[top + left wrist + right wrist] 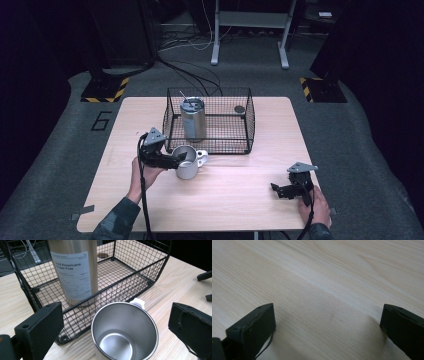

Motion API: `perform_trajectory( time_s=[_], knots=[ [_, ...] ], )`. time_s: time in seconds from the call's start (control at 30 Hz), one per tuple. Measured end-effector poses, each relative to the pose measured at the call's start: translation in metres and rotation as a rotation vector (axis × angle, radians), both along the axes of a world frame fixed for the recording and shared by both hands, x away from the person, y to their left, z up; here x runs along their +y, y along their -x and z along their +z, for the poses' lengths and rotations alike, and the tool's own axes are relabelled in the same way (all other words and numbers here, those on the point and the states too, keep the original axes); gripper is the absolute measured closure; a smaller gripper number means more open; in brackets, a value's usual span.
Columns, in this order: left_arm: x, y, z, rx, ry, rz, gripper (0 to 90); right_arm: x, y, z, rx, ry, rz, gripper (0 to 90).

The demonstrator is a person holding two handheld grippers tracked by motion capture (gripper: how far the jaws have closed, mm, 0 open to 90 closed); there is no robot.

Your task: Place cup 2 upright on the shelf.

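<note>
A steel mug point(187, 167) with a white handle point(201, 157) stands on the wooden table point(235, 200), just in front of a black wire basket point(209, 146). My left gripper point(178, 160) is at the mug's left side and is open. In the left gripper view the empty mug point(125, 335) sits low between the two wide-apart jaws. Inside the basket point(140, 280) stands a tall steel tumbler point(75, 267) with a white label point(72, 277); the high view shows that tumbler point(193, 120) upright. My right gripper point(280, 190) is open near the table's front right, over bare wood point(329, 320).
A small dark round object point(240, 109) lies in the basket's back right corner point(102, 255). The right gripper's jaw tips point(205, 276) show far off in the left gripper view. Cables and a metal stand point(250, 30) are on the floor behind the table.
</note>
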State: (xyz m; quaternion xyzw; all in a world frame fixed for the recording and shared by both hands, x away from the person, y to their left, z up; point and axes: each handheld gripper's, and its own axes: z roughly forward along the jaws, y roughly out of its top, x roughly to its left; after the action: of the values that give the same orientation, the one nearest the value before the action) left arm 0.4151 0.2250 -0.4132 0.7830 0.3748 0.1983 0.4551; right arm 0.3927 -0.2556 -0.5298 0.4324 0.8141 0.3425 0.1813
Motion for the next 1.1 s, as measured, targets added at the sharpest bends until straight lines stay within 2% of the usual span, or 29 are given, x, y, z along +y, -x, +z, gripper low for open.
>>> perform_trajectory(
  time_s=[0.37, 0.57, 1.1],
  knots=[
    [-0.006, 0.000, -0.014, 0.022, -0.022, -0.003, 0.2, 0.000, 0.000, 0.000, 0.001, -0.001, -0.001, 0.0],
    [-0.009, -0.002, -0.022, 0.037, -0.015, -0.002, 0.1, 0.000, 0.000, 0.000, 0.000, 0.000, 0.000, 0.0],
    [-0.019, -0.008, -0.032, 0.064, -0.029, -0.021, 0.1, 0.000, 0.000, 0.000, 0.000, 0.001, 0.001, 0.0]
  ],
)
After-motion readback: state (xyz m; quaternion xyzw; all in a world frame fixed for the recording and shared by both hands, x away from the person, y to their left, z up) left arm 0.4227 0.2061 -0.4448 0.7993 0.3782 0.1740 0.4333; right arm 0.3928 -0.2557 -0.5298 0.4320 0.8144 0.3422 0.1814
